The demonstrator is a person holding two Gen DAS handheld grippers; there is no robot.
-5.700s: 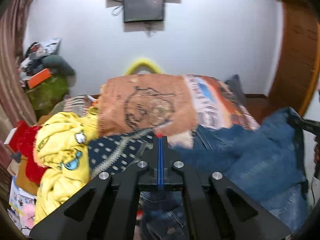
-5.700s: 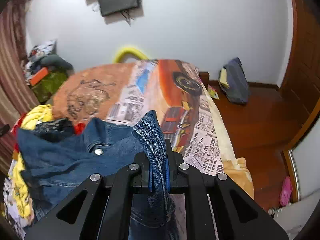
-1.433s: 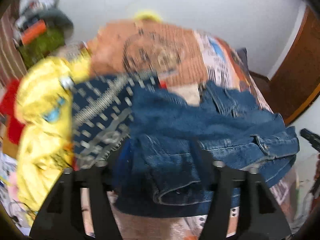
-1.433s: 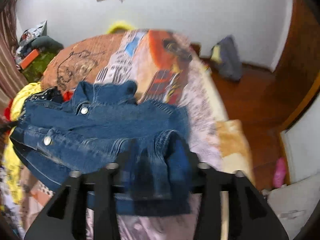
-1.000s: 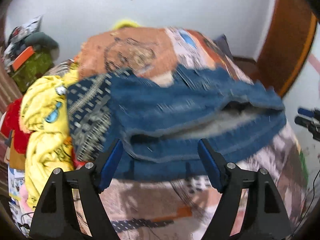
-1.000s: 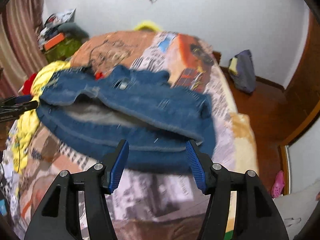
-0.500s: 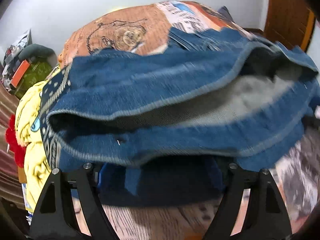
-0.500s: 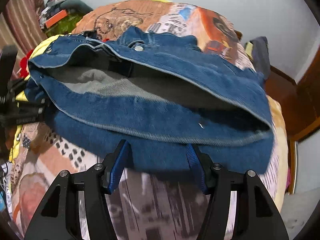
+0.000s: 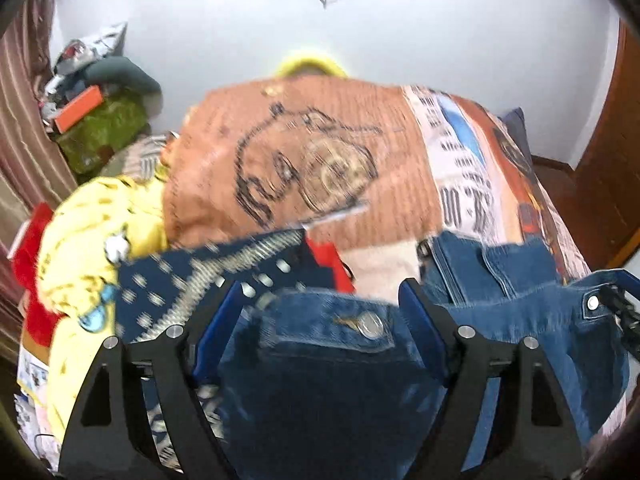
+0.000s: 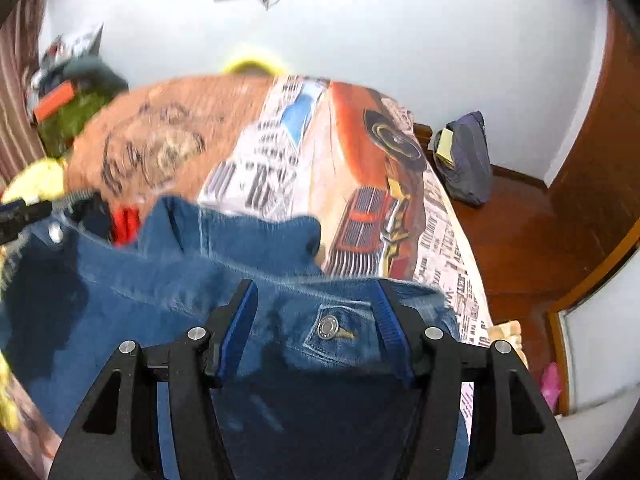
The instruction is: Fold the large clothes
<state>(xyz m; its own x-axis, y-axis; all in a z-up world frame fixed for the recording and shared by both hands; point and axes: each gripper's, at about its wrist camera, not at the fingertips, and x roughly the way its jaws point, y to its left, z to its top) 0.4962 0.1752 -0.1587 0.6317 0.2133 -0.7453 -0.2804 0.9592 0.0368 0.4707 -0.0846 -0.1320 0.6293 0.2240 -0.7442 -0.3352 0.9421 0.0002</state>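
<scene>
A blue denim jacket (image 9: 532, 320) lies folded on the bed, its collar toward the wall. In the left wrist view my left gripper (image 9: 320, 300) is open, its blue-padded jaws spread wide over the jacket's left part, around a metal button (image 9: 370, 325). In the right wrist view my right gripper (image 10: 314, 300) is open too, jaws spread over the jacket (image 10: 160, 280) at its right part, around a pocket button (image 10: 328, 326). Neither gripper holds cloth.
The bed (image 9: 460, 168) has an orange and newspaper-print cover. A pile of yellow (image 9: 80, 248), dark patterned (image 9: 192, 280) and red clothes lies at the bed's left. A dark bag (image 10: 464, 160) sits on the wooden floor at the right. Clutter (image 9: 96, 120) stands by the curtain.
Both grippers were shut on the jacket 5.7 s ago and have since opened. The jacket was swung forward, doubled over, and now lies on the bed under both open grippers.
</scene>
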